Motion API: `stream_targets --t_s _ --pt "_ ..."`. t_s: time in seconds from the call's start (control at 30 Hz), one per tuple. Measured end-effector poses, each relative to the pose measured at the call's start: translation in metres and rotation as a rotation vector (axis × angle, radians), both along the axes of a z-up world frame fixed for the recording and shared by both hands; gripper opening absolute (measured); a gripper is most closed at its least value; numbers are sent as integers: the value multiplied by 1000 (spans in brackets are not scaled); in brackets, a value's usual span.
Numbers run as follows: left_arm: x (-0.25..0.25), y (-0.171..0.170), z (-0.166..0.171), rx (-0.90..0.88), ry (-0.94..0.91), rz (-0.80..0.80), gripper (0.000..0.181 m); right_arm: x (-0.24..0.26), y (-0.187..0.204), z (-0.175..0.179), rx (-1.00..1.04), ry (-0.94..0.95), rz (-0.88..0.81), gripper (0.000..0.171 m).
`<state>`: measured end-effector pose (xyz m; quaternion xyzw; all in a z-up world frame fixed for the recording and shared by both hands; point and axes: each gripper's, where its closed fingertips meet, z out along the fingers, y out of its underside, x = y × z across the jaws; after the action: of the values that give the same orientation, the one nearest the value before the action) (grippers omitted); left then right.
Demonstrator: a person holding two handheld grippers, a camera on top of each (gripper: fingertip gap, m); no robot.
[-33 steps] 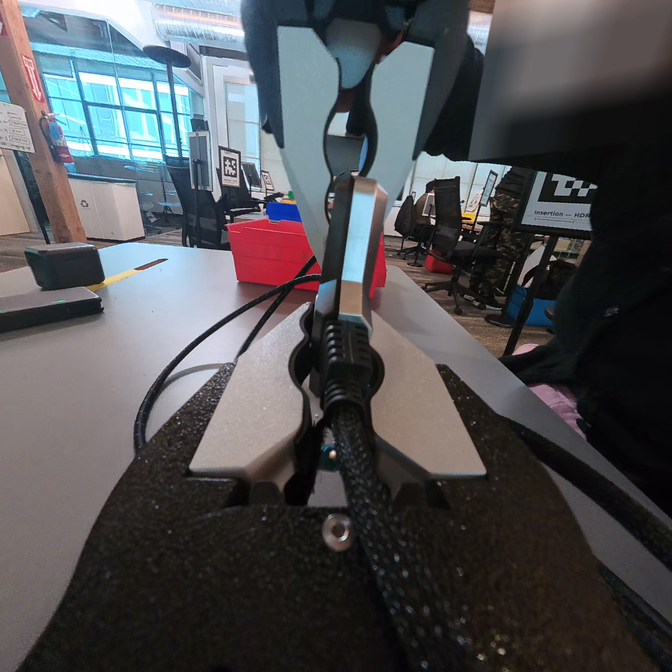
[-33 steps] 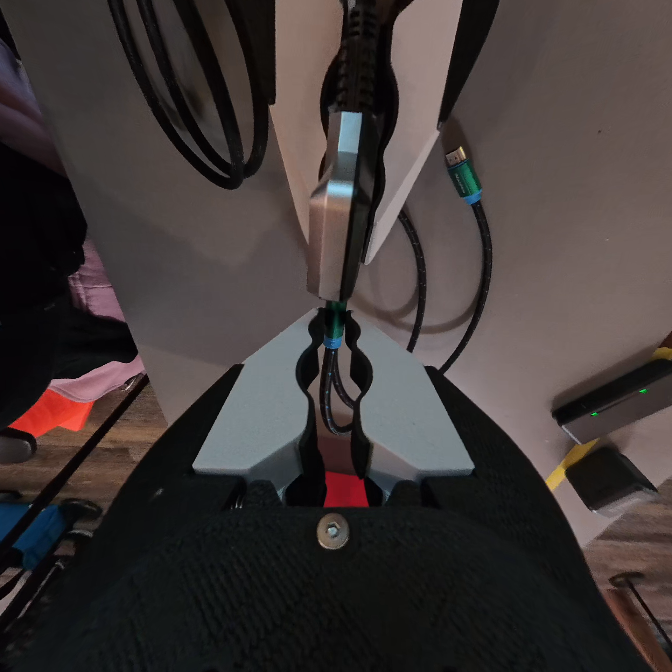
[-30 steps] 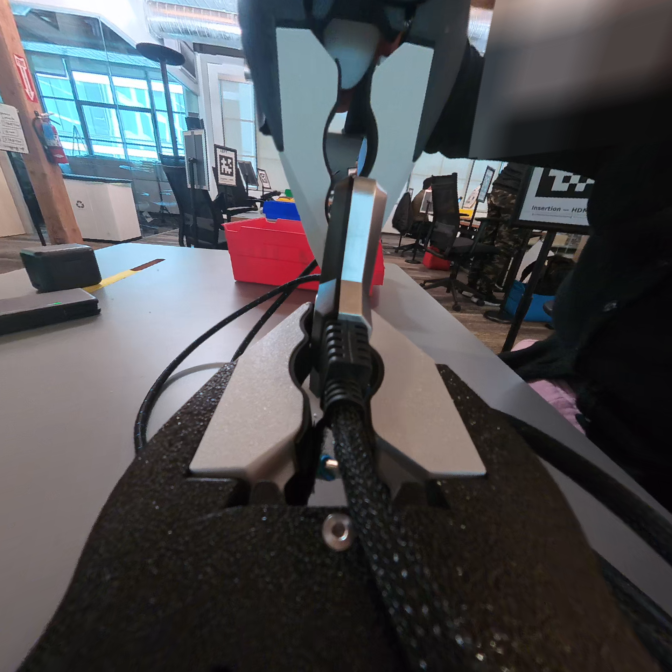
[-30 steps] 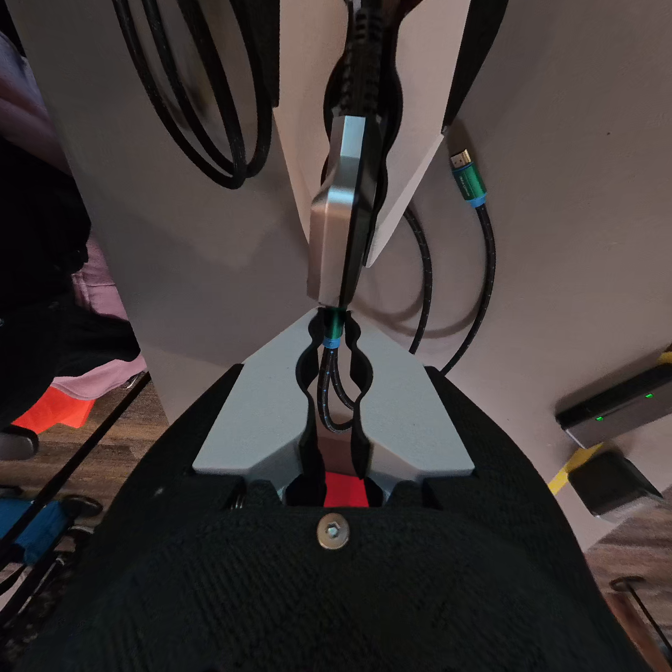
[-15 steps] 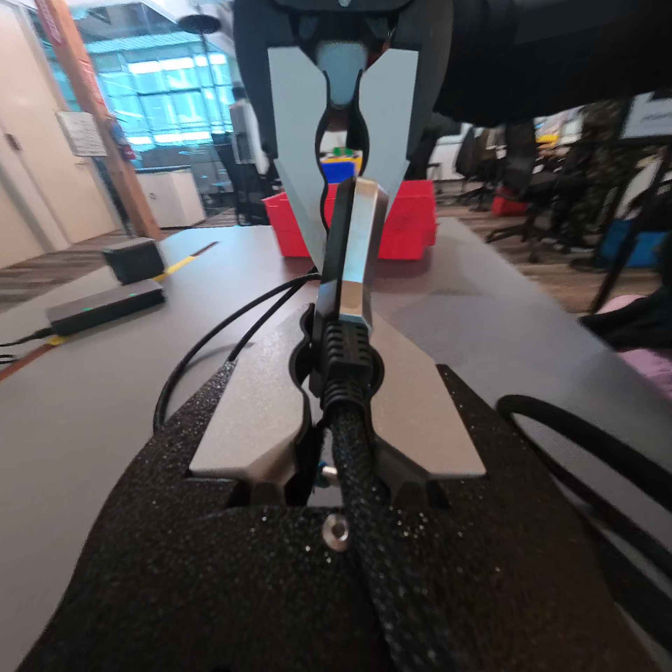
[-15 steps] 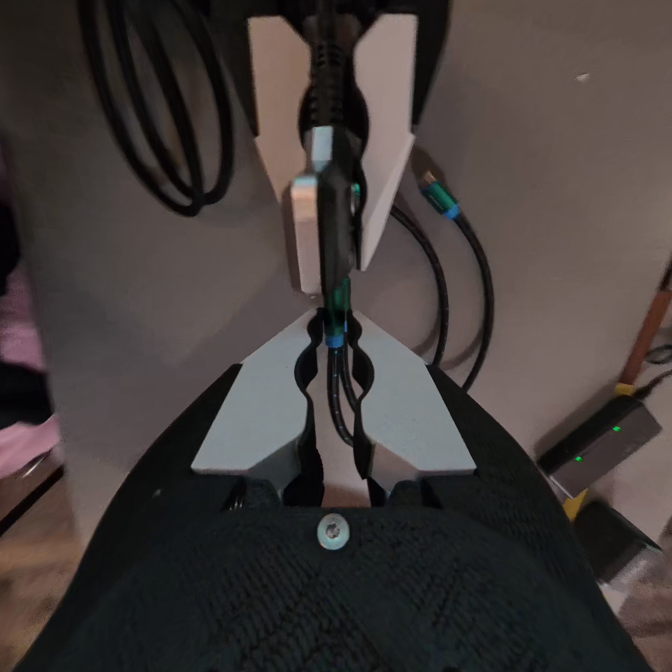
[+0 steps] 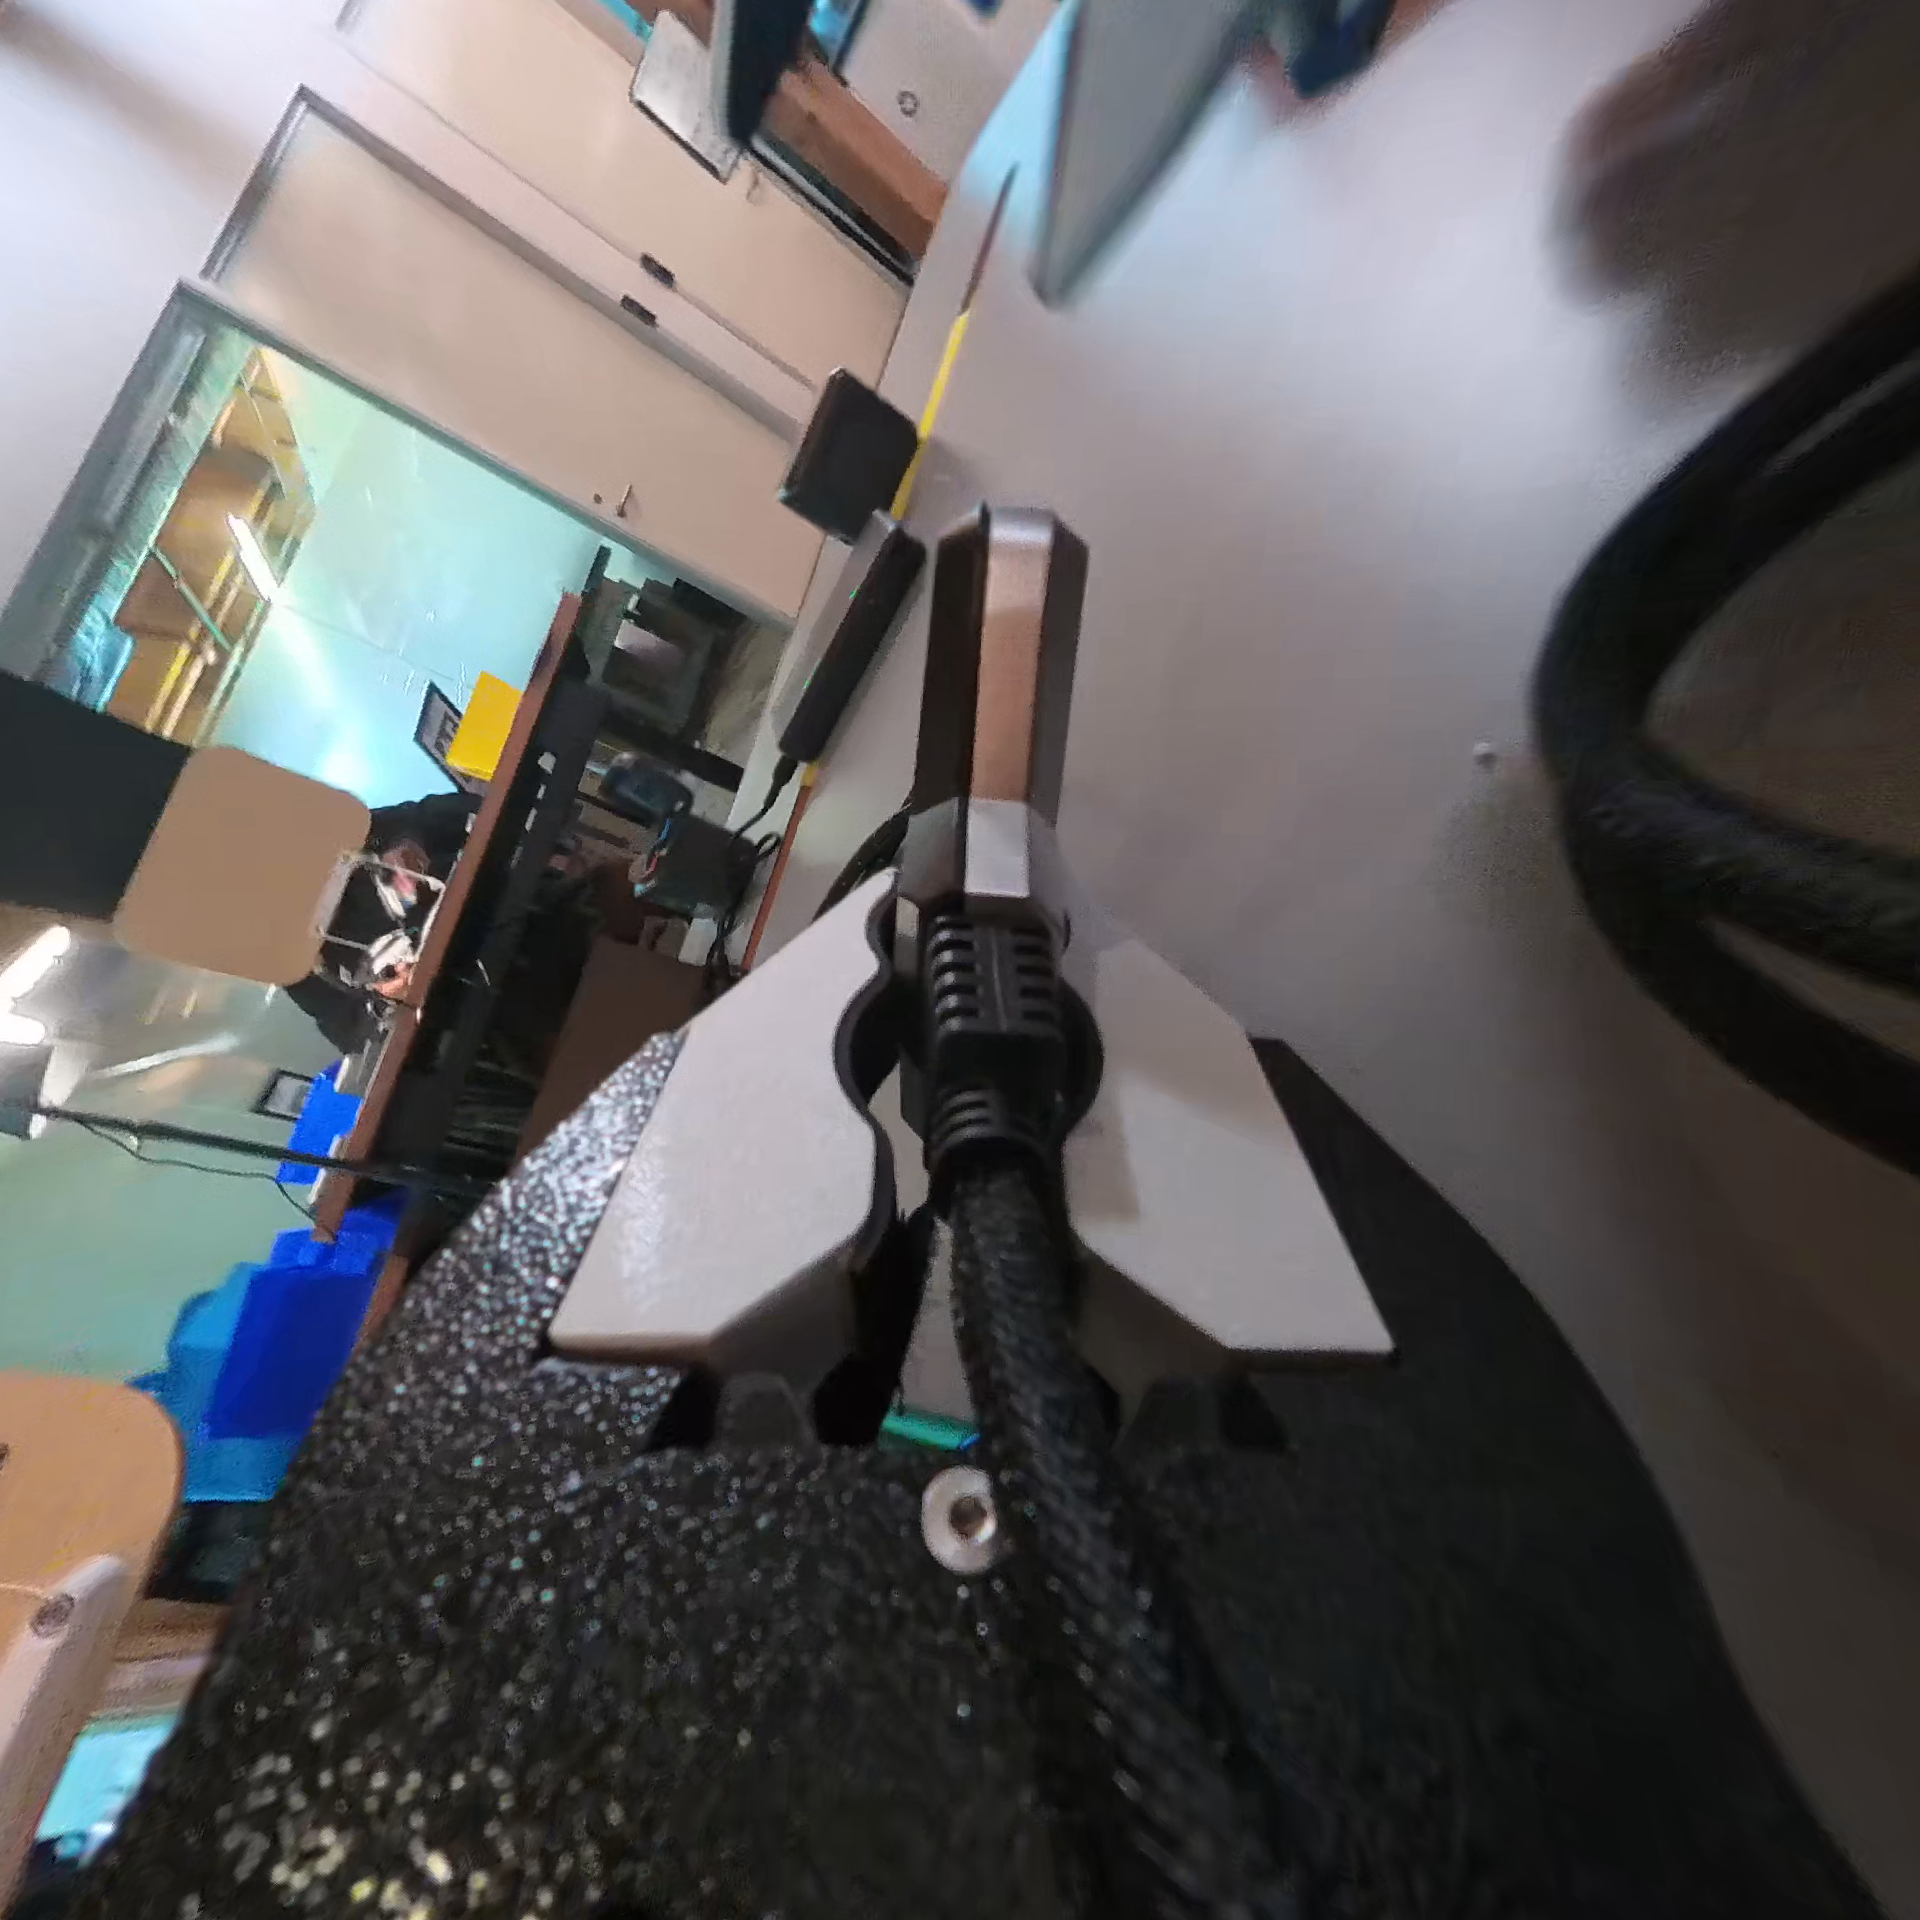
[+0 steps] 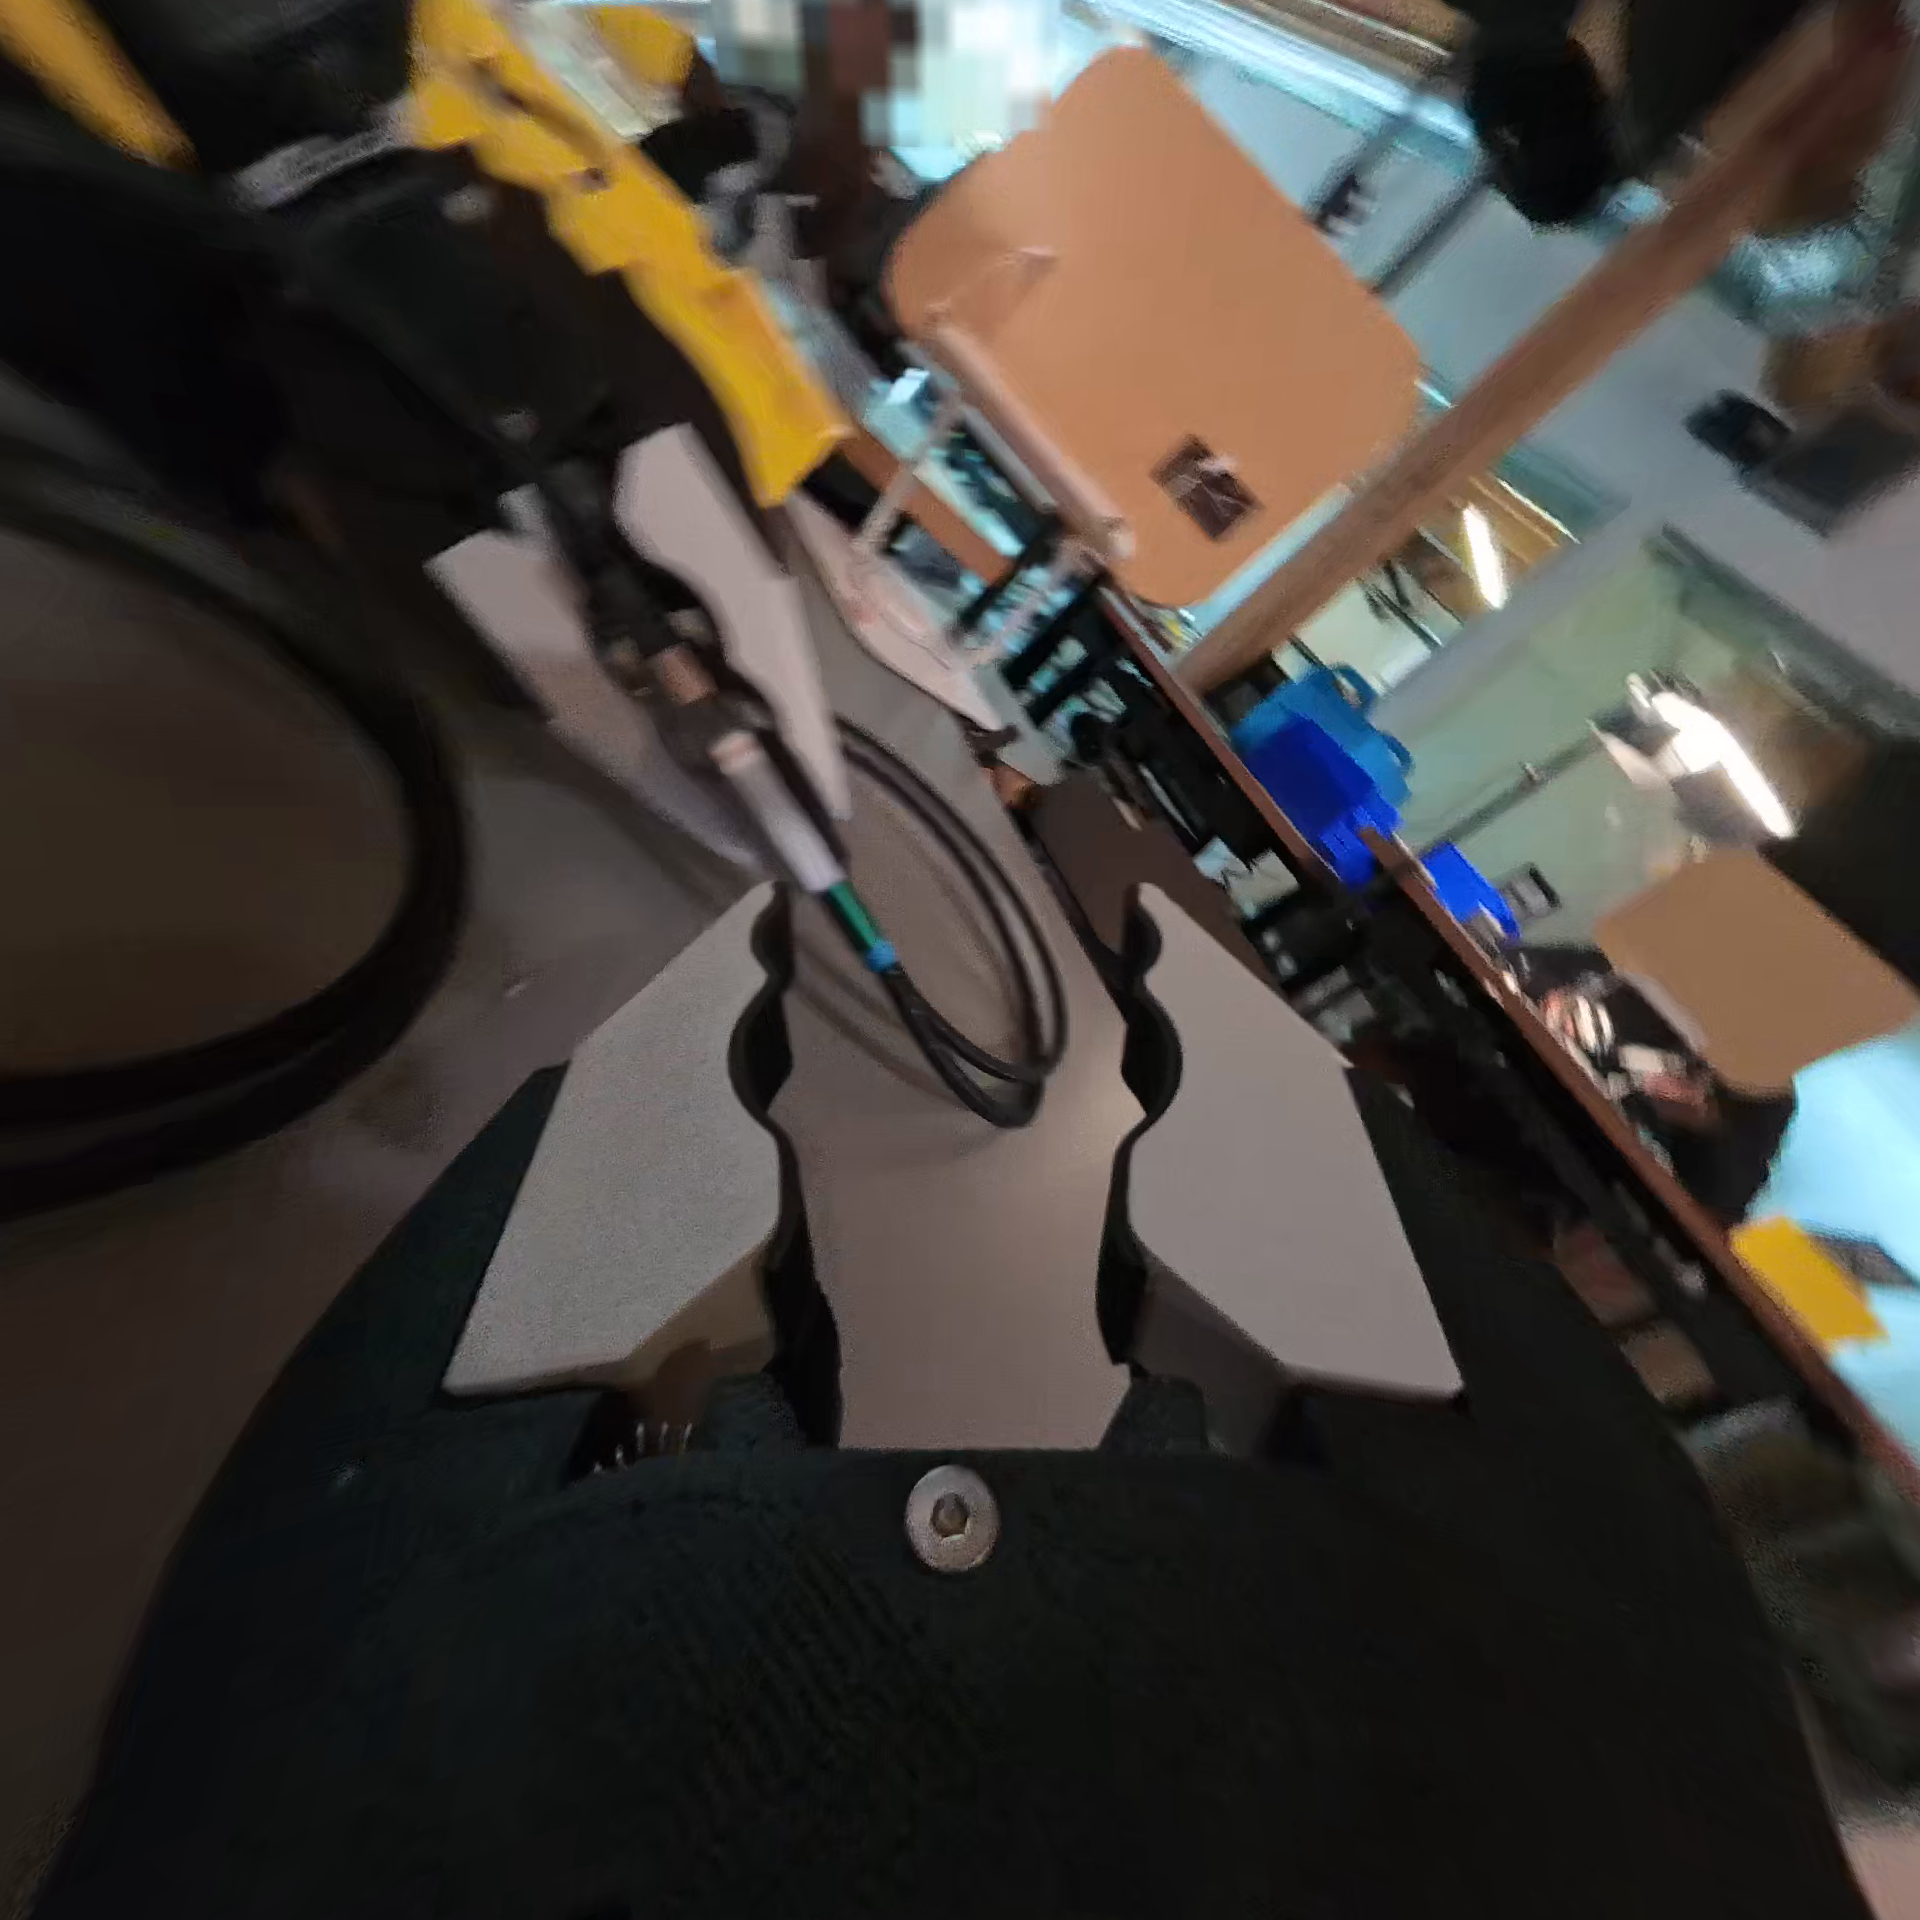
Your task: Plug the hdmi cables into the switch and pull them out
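Note:
My left gripper (image 7: pixel 977 914) is shut on the black ribbed cable end of the silver HDMI switch (image 7: pixel 997 675), which sticks out ahead of the fingers over the grey table (image 7: pixel 1299 520). In the right wrist view the left gripper (image 8: pixel 717 748) shows at upper left with the switch (image 8: pixel 769 800). A green HDMI plug (image 8: pixel 857 920) with a blue ring sits at the switch's tip, and its thin black cable (image 8: pixel 987 1018) loops on the table. My right gripper (image 8: pixel 956 914) is open and empty, just short of that plug.
A thick black braided cable (image 7: pixel 1714 831) curves over the table at the right, and shows blurred in the right wrist view (image 8: pixel 312 935). A small black box (image 7: pixel 847 457) and a flat black device (image 7: pixel 852 644) lie near the table's far edge. Blue bins (image 8: pixel 1320 748) stand beyond.
My right gripper has opened, let go of the green plug and drawn back a little. Both views have swung and tilted. The left gripper still holds the switch.

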<state>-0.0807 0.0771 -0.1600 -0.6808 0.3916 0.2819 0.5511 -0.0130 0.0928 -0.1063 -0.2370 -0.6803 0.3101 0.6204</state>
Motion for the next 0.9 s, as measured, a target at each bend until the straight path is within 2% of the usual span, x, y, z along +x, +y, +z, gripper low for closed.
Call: stream_targets --t_s 0.03,0.1,0.23,0.3,0.47,0.53,0.6,0.7,0.77,0.8,0.9 --pt "3 0 -2 -6 21 -13 20 -1 -9 -13 86 -36 29 68" --pt "7 0 -4 -10 40 -26 20 -6 -14 -24 234 -42 3 68" --pt "19 -2 -6 -10 88 -74 20 -19 -31 -40 367 -72 -18 66" --pt "26 -4 -9 -11 125 -108 20 -21 -34 -45 445 -63 -39 50" --pt "35 -7 -11 12 235 -138 23 -21 -36 -49 599 -21 -78 26" --pt "33 -5 -6 57 288 -99 37 -21 -33 -51 577 -47 -101 24" --pt "26 -2 9 141 292 -26 70 -22 -25 -52 539 -76 -134 24" --pt "18 -8 39 294 214 23 104 -21 -6 -46 465 -86 -211 23" --pt "18 -22 65 431 163 9 107 -18 7 -34 375 -53 -260 22" --pt "19 -31 79 509 126 -7 103 -15 15 -29 326 -49 -286 22" --pt "4 -49 109 637 -100 -9 101 -5 40 -20 253 -38 -367 21"
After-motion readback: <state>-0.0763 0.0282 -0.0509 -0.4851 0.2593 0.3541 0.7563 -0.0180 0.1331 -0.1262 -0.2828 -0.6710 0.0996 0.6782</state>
